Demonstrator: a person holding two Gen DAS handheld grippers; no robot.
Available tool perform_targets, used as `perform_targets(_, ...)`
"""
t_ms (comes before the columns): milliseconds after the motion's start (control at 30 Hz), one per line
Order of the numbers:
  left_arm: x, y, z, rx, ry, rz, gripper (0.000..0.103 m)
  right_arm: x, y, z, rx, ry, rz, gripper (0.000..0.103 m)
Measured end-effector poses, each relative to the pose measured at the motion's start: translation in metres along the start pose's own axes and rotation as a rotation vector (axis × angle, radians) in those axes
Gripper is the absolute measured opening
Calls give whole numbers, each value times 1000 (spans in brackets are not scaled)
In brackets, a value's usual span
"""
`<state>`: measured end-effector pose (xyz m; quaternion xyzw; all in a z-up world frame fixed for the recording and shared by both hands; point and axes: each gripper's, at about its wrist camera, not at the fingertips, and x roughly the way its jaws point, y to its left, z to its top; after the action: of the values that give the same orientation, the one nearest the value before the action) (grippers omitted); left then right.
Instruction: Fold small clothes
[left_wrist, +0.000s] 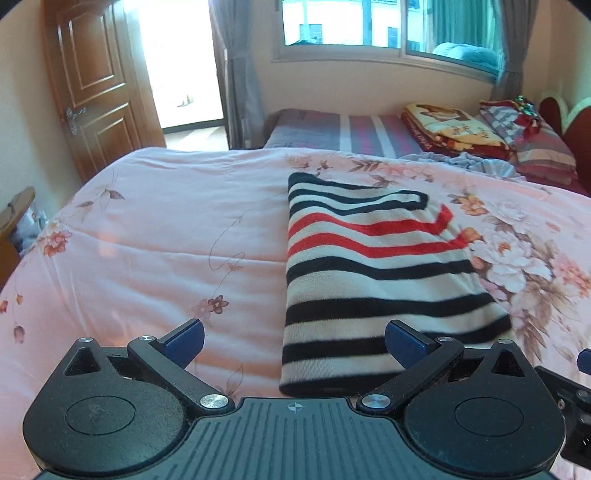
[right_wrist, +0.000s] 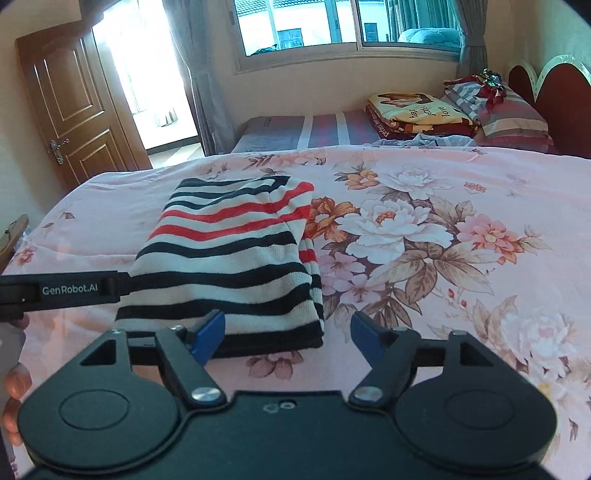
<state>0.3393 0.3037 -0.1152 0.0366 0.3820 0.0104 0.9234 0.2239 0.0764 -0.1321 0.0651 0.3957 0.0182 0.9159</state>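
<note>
Covering most of both views, a pink floral quilt (left_wrist: 155, 221) spreads over the bed. On it lies the striped garment (right_wrist: 229, 258) — folded into a narrow stack of black, red and white bands, flat and apart from both tools. Above its near edge the left gripper (left_wrist: 293, 341) hangs with blue pads spread wide, grasping nothing. So does the right gripper (right_wrist: 288, 336) — jaws parted, nothing between them.
</note>
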Motion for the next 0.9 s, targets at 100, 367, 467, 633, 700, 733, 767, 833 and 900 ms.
perform_targets(100,-32,2,-3,41,-31,9,103,-33,5,-4,-29,2,33,85)
perform_targets(367,-116,25,-16,2,-63,-17,103,-113,15,-2,-10,-61,88,99)
perform_targets(467,-147,27,-27,1,-83,7,103,-137,21,-7,-70,-100,38,100)
perform_targets(633,-194,21,-51,-24,-68,-1,103,-174,26,-19,-139,-193,-106,100)
perform_targets(700,-209,18,-60,-46,-65,-12,103,-191,21,-28,-138,-221,-78,100)
perform_targets(733,-217,16,-67,-53,-72,-11,103,-197,19,-34,-142,-229,-73,100)
perform_targets(767,-224,15,-72,-58,-78,-9,103,-202,17,-38,-146,-234,-72,100)
perform_targets(833,-240,11,-85,-78,-82,-7,103,-213,14,-48,-159,-243,-61,100)
perform_targets(900,-255,8,-98,-93,-84,-12,103,-226,11,-57,-157,-255,-59,100)
